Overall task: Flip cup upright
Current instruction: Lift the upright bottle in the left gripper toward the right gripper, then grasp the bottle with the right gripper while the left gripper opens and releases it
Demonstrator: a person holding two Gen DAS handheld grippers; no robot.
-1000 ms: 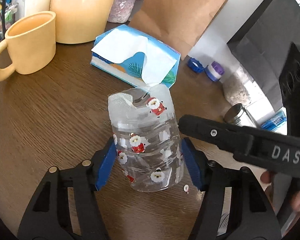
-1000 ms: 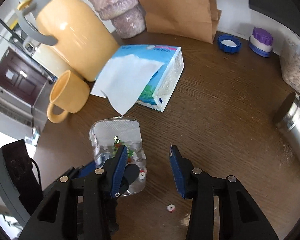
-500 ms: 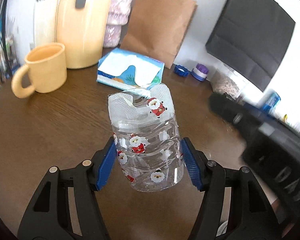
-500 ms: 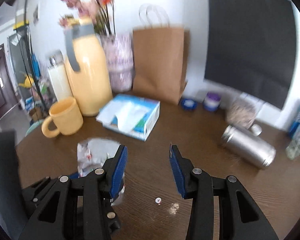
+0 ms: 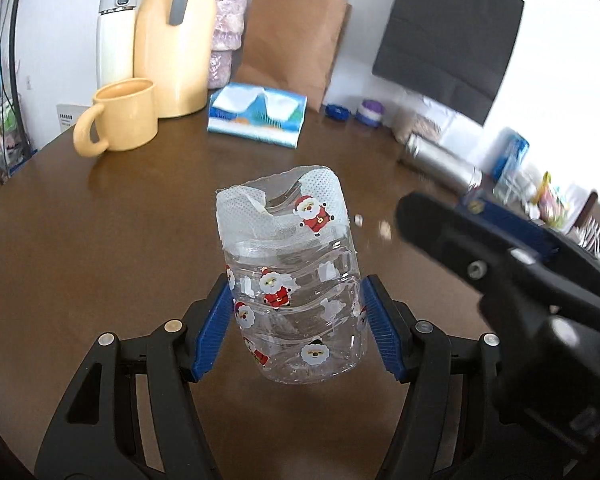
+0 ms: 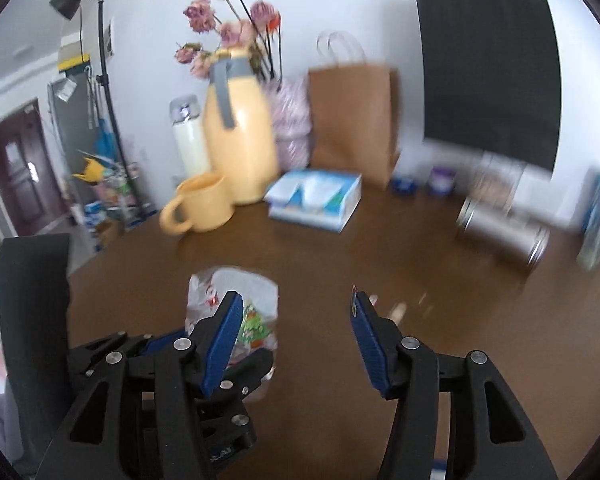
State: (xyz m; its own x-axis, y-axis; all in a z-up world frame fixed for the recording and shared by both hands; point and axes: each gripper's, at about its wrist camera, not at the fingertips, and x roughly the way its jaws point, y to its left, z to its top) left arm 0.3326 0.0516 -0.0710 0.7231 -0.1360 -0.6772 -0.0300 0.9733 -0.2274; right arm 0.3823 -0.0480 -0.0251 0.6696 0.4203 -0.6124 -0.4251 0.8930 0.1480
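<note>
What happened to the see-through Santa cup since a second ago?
The left gripper lifted the clear plastic Santa-print cup off the brown wooden table, open end up. The right gripper backed away, open and empty. The left gripper's fingers stayed clamped on it; the yellow mug stayed put.

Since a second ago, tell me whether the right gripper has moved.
Yes. The right gripper has tilted up and drawn back: the tissue box, earlier seen from above near its fingers, now sits farther off toward the wall. Its jaws are open and empty.
</note>
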